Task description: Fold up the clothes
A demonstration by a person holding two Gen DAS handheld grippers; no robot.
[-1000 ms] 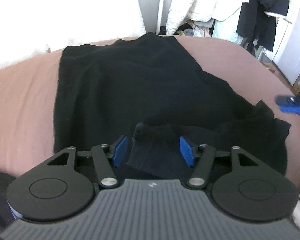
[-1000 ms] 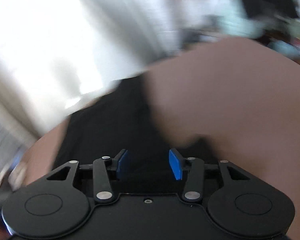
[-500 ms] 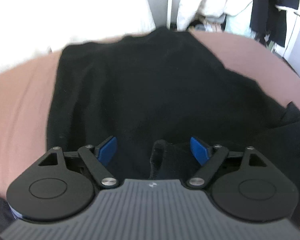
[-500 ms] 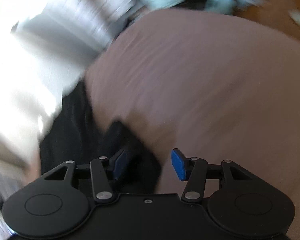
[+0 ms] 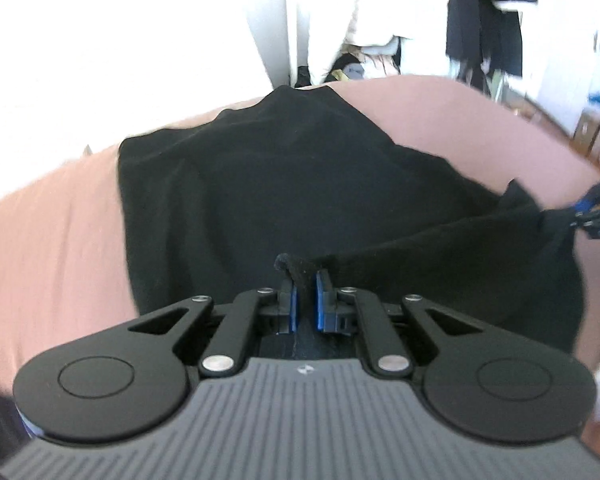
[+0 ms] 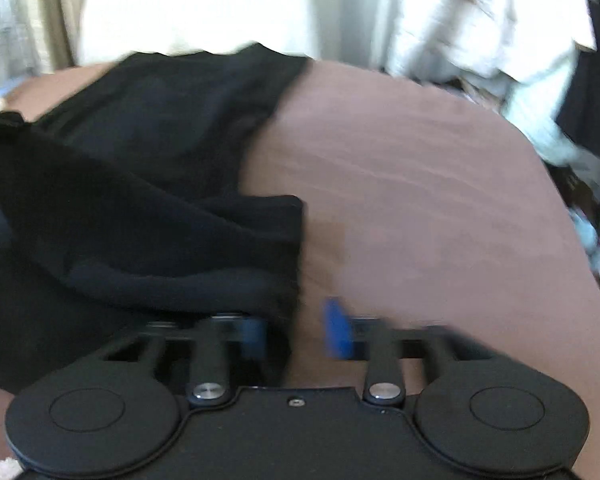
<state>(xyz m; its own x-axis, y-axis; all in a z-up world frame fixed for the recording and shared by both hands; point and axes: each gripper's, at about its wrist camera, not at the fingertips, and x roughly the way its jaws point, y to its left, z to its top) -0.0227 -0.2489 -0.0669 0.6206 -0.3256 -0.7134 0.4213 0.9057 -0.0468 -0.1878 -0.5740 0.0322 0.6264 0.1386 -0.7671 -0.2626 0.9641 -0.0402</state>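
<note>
Black garment (image 5: 292,184) lies spread on the brown bed (image 5: 52,248), soft, limp and light, best gripped at hem corners; left gripper (image 5: 303,300) pinches its near edge, right gripper (image 6: 296,330) stands part-open at another corner.

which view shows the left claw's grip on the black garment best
The left wrist view: the left claw is shut on a pinched fold of the black garment, sharp and centred, with the cloth spread on the brown bed beyond. The right wrist view shows only the garment's blurred near edge; that grip is not clearly visible at its far left.
</note>
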